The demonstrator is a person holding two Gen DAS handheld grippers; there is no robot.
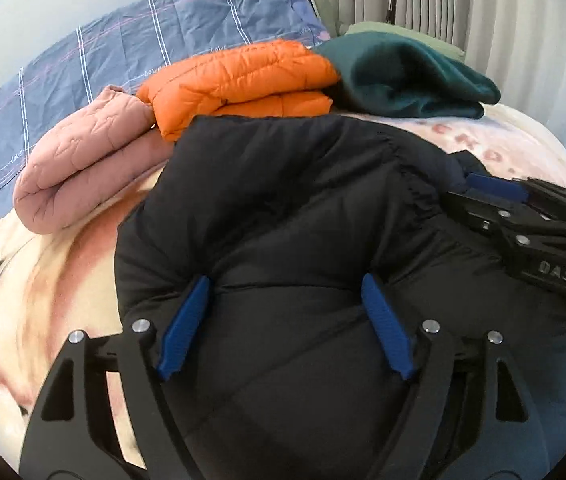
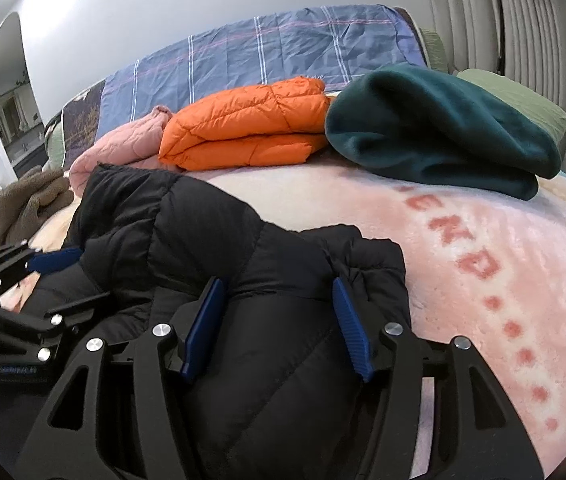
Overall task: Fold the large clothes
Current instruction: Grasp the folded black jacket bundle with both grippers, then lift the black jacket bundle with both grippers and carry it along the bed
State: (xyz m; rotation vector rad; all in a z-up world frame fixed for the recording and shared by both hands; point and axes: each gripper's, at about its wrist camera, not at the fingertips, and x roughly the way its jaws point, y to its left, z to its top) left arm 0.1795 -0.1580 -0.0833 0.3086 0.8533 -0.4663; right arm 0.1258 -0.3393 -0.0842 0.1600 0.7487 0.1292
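Straddling the black puffer jacket (image 1: 303, 220), both claws sit spread w/ blue pads pressed into it. Left gripper (image 1: 287, 320) near-left, right gripper (image 2: 279, 320) near-right; folded orange jacket (image 2: 247, 128) lies far.

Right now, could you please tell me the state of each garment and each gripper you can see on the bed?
Black puffer jacket: bunched, partly folded, under both grippers.
Orange jacket: folded.
Pink quilted jacket: folded.
Dark green fleece: folded.
Left gripper: open, astride the black jacket.
Right gripper: open, astride the black jacket.
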